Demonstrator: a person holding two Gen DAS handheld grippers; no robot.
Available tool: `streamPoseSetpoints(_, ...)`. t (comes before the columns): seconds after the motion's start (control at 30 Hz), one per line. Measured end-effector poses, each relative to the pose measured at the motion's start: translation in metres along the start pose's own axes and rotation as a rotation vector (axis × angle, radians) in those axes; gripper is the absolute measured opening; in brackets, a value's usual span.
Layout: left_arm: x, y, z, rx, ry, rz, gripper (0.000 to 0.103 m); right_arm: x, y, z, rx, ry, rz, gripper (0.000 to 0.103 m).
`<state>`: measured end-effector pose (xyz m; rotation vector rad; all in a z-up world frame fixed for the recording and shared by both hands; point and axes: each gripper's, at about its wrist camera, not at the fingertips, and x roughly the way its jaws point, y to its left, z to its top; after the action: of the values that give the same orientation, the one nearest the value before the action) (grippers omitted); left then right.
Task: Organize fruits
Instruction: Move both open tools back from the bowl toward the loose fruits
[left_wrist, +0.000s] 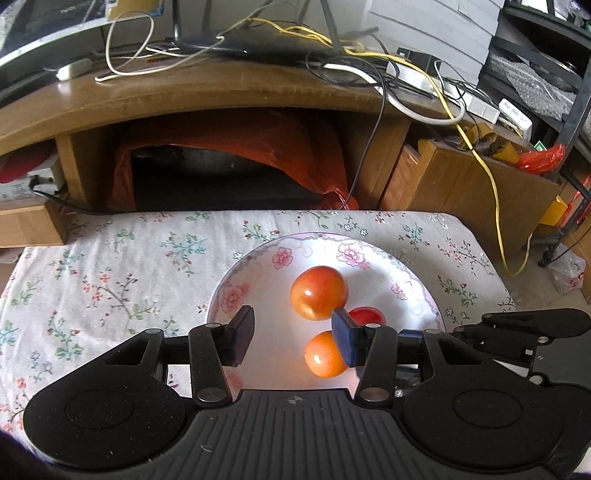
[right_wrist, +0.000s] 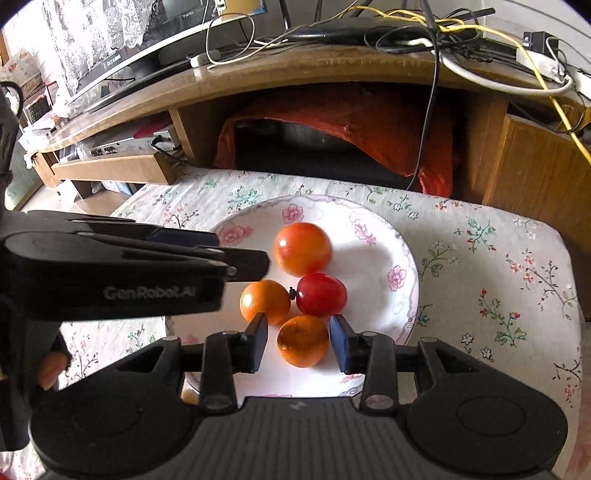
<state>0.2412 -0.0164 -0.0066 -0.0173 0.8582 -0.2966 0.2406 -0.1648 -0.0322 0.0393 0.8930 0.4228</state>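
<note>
Plainly the orange (right_wrist: 303, 340) between the right gripper (right_wrist: 298, 341)'s parted, non-touching jaws is light, round and roll-prone, best pinched across its middle; left gripper (left_wrist: 293, 339) hangs unclenched, empty.

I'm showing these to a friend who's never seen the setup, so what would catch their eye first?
Probably the floral plate on the flowered tablecloth, holding four small fruits: a large orange-red one at the back, a dark red one, and two orange ones. The nearest orange fruit sits between the open right tongs, untouched, while the left tongs hover open above the plate.
</note>
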Motion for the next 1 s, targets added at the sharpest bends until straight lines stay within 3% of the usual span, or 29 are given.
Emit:
streamPoseSetpoints(0.53, -0.040, 0.004, -0.009, -0.017, -0.032, 0.014, 0.059, -0.040, -0.004, 0.000, 0.054, -0.085, -0.026, 0.037)
streamPoseSetpoints(1.0, -0.066, 0.000, -0.036, -0.013, -0.025, 0.025, 0.060, -0.059, 0.017, -0.023, 0.049, -0.068, -0.005, 0.037)
